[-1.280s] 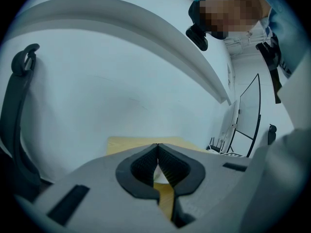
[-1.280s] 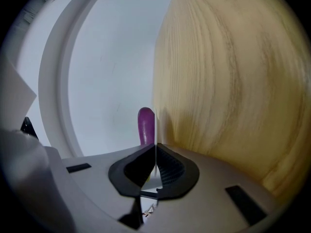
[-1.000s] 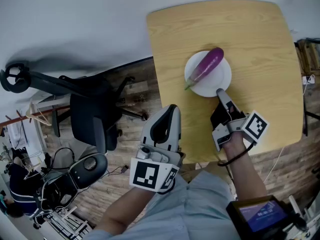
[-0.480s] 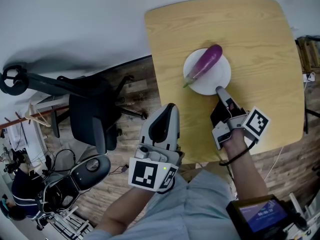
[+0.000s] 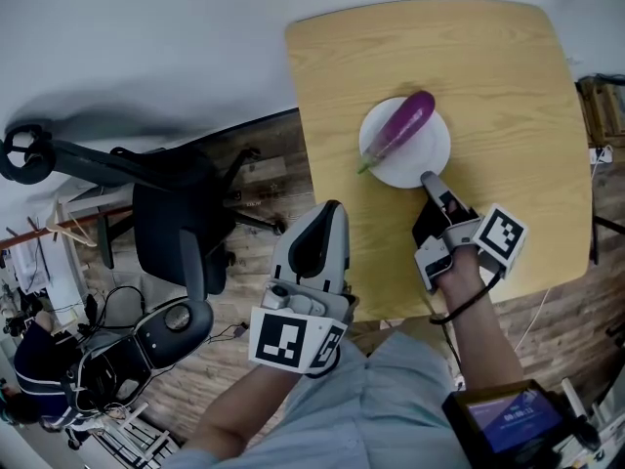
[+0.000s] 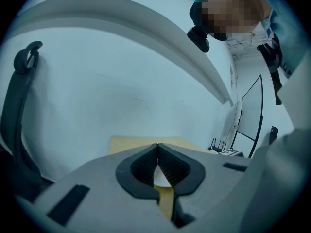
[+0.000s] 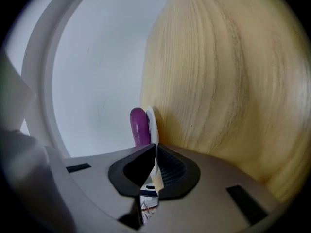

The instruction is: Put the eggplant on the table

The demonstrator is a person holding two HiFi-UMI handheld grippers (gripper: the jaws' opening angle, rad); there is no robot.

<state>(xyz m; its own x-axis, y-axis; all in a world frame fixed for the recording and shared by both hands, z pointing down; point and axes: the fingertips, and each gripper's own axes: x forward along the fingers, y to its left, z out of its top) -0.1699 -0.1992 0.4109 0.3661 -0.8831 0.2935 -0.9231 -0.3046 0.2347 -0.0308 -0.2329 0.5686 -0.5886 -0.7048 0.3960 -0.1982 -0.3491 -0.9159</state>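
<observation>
We see a glossy purple eggplant (image 5: 405, 125) on a round white plate (image 5: 433, 160), on the wood-grain table (image 5: 508, 76). The left gripper (image 5: 334, 207) and right gripper (image 5: 427, 177) are both closed and empty, the right tip at the plate's near rim.

Head view steeply down, gripper views low along table (image 5: 508, 86), sharing plate (image 5: 422, 160)

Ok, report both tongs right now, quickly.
Left tongs: closed, nothing between them.
Right tongs: closed on the rim of the plate, with the eggplant lying on it.
</observation>
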